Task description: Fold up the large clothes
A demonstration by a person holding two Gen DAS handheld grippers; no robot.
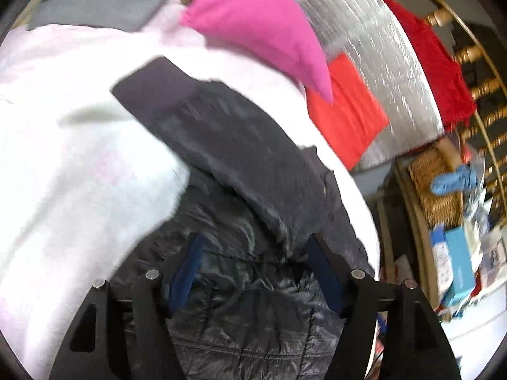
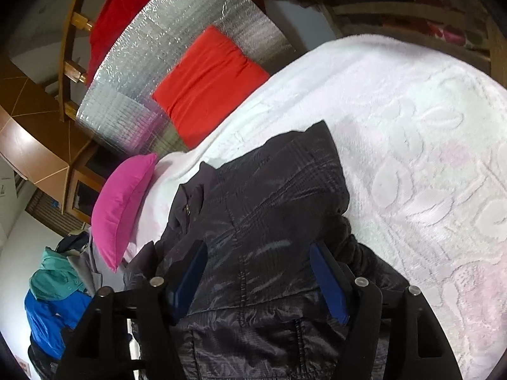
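White, thick bedspread with a raised leaf pattern (image 2: 412,120) covers the bed and serves as the folding surface. On it lies the dark, shiny quilted jacket (image 2: 269,190), partly folded, with one panel or sleeve lying over its body.

In the right wrist view the jacket begins directly under the right gripper (image 2: 258,272) and runs away from it toward 12 o'clock, ending in a pointed corner. In the left wrist view the same jacket (image 1: 240,164) lies under the left gripper (image 1: 253,262), and its folded part stretches diagonally toward 10 o'clock. Both tools hover just above the cloth. The blue fingers (image 1: 187,272) of each stand wide apart and nothing is held between them. Which one is nearer to the jacket I cannot tell, because both are over it.

My judgement is that the next grasp depends on this long axis: the far corner at 12 o'clock from the right tool is probably the part to bring back over the body.

Around the bed, a bright pink cushion (image 2: 123,205) leans at 9 o'clock from the right tool, touching the bedspread edge. A folded orange-red garment (image 2: 206,82) rests on a silver foil mat (image 2: 133,95) at 11 o'clock. Farther away a red cloth (image 2: 117,9) hangs on a wooden railing (image 2: 74,22), and a pile of blue and teal clothes (image 2: 54,294) is at 8 o'clock.
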